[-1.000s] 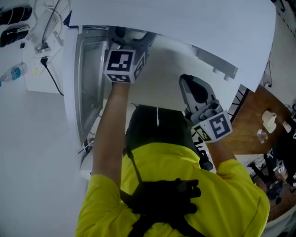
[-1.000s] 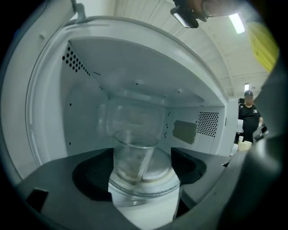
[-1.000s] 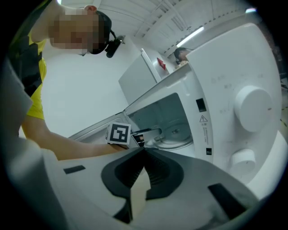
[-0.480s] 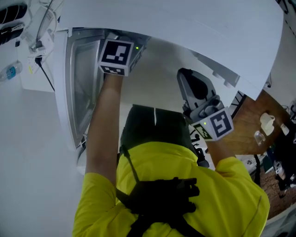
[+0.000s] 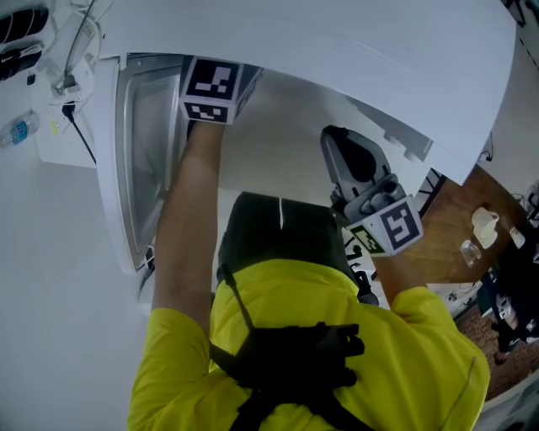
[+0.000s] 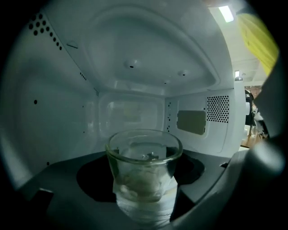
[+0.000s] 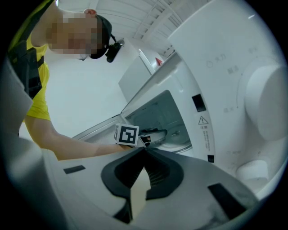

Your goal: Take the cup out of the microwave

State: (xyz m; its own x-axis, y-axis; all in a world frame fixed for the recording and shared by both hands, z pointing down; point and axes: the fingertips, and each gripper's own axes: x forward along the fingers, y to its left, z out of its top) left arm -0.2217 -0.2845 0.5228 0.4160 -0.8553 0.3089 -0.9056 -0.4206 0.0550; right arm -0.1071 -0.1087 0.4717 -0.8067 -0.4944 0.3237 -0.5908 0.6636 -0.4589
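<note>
Head view bright, flat, soft shadows. Left gripper view dim inside microwave cavity (image 6: 135, 54); ceiling lamp (image 6: 226, 13) flares upper right; cup (image 6: 145, 173) sharp, near foreground dark and blurred. Gripper views fisheye, corners black.

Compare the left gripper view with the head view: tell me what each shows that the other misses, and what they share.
Only the left gripper view: the glass cup, upright between the left gripper's jaws, which have just been closing. Only the head view: the right gripper, held outside, and the person's left forearm. Both: the microwave.
</note>
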